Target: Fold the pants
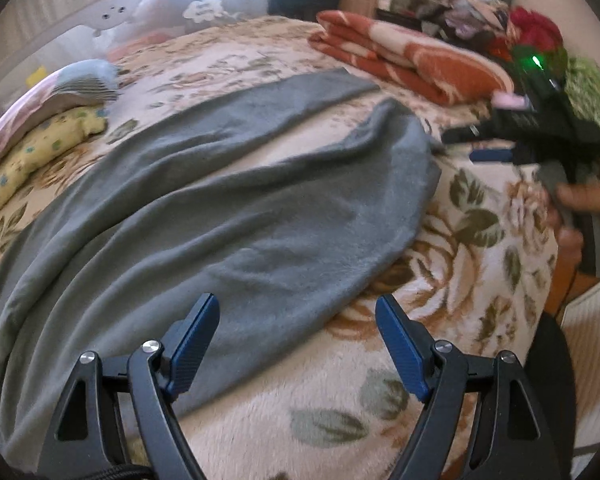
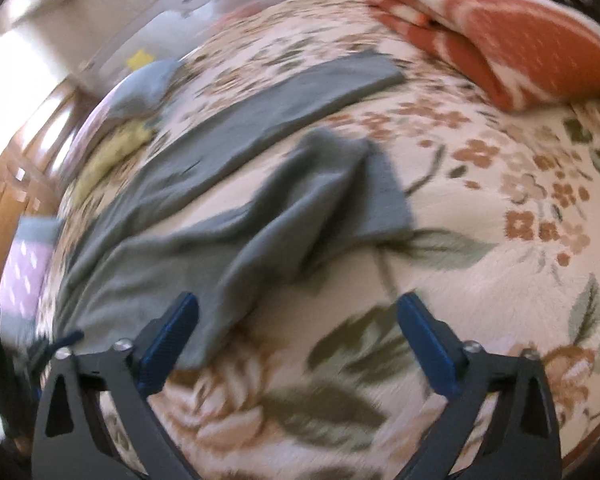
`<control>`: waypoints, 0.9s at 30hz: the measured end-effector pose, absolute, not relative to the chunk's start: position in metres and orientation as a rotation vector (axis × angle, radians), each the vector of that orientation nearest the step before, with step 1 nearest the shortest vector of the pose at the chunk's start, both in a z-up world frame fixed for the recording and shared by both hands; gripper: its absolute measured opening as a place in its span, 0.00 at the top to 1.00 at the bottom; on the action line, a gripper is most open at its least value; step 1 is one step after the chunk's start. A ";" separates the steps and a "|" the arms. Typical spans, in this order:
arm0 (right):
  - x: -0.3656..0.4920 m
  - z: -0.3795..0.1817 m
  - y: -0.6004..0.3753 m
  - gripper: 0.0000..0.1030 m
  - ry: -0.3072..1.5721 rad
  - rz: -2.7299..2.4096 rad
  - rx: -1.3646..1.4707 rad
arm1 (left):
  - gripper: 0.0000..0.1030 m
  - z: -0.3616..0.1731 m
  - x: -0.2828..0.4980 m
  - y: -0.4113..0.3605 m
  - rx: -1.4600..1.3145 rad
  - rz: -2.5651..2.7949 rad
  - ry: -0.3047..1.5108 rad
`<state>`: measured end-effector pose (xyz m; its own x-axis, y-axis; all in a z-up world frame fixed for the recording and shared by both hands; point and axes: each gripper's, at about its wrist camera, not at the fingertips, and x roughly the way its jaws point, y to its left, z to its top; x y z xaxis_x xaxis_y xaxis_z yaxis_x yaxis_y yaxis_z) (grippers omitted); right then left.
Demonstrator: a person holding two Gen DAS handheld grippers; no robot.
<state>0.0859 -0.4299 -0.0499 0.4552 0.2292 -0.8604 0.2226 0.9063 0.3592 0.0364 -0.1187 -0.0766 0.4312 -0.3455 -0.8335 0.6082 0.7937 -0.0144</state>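
On the bed [image 1: 440,288], left wrist view: grey pants [image 1: 204,208] spread flat over floral cover, legs splayed toward far side, nearer leg rumpled at hem. Left gripper [image 1: 298,316] above pants' near edge, fingers wide apart, holding nothing. Right gripper [image 1: 460,146] at nearer leg's hem, fingers apart. Folded orange blanket [image 1: 412,64] beyond, pillows [image 1: 48,120] far left.

Right wrist view, blurred: right gripper [image 2: 298,314] spread wide, empty, over pants [image 2: 228,208] edge and cover. Blanket [image 2: 500,28] top right.
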 end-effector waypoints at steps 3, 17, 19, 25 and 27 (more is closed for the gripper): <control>0.095 -0.070 -0.462 0.30 1.089 -0.077 0.587 | 0.21 -0.090 0.048 -0.129 0.346 -0.604 0.965; 0.089 -0.055 -0.490 0.90 0.977 -0.193 0.582 | 0.94 -0.102 0.060 -0.155 0.382 -0.741 1.058; 0.070 -0.036 -0.510 0.90 0.950 -0.236 0.568 | 0.95 -0.094 0.056 -0.156 0.362 -0.784 1.056; 0.057 -0.064 -0.538 0.72 1.119 -0.249 0.590 | 0.93 -0.098 0.047 -0.163 0.363 -0.827 1.105; 0.058 -0.068 -0.537 0.68 1.160 -0.311 0.572 | 0.89 -0.086 0.049 -0.159 0.346 -0.830 1.090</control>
<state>0.0579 -0.5373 -0.0678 0.3793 0.0586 -0.9234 0.5128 0.8174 0.2625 0.0489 -0.1586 -0.0864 0.2076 -0.4206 -0.8832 0.7391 0.6589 -0.1401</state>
